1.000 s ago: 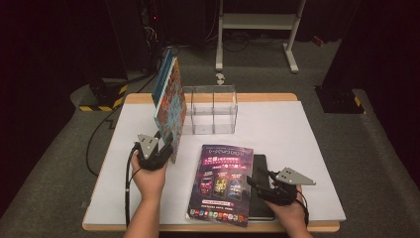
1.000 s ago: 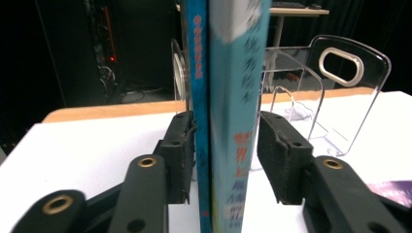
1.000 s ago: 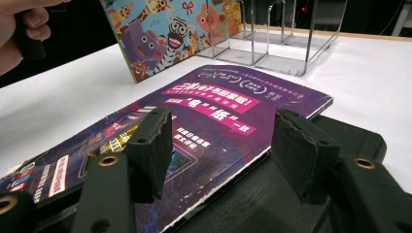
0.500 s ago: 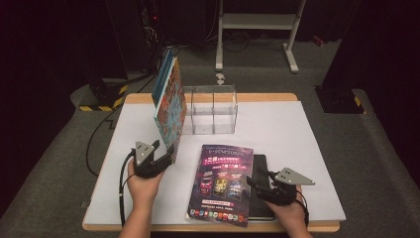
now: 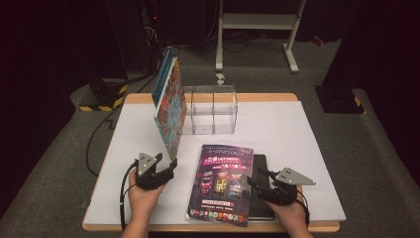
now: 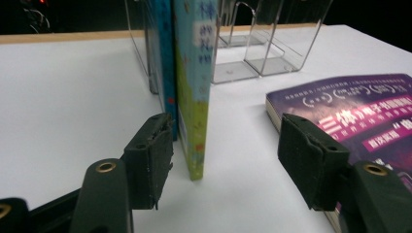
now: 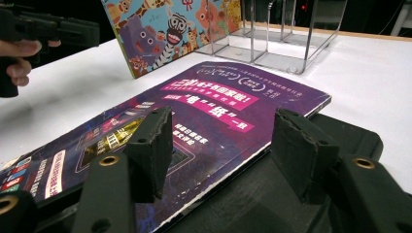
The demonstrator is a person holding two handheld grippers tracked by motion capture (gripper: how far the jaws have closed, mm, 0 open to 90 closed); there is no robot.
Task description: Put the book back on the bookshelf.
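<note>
A children's picture book [image 5: 170,106] with cartoon animals on its cover stands on edge on the desk [image 5: 297,129], leaning against the left side of a clear acrylic organizer [image 5: 212,110] near the desk's far edge. In the left gripper view its spine carries handwritten characters too blurred to read. The left gripper [image 5: 163,171] sits just before the book's near bottom corner; its jaws have just been opening and now stand apart, clear of the book. The right gripper [image 5: 258,182], jaws apart and holding nothing, hovers over a purple paperback [image 5: 222,181] with Chinese title lettering, which overlaps a black notebook [image 5: 261,196] near the desk's front edge.
</note>
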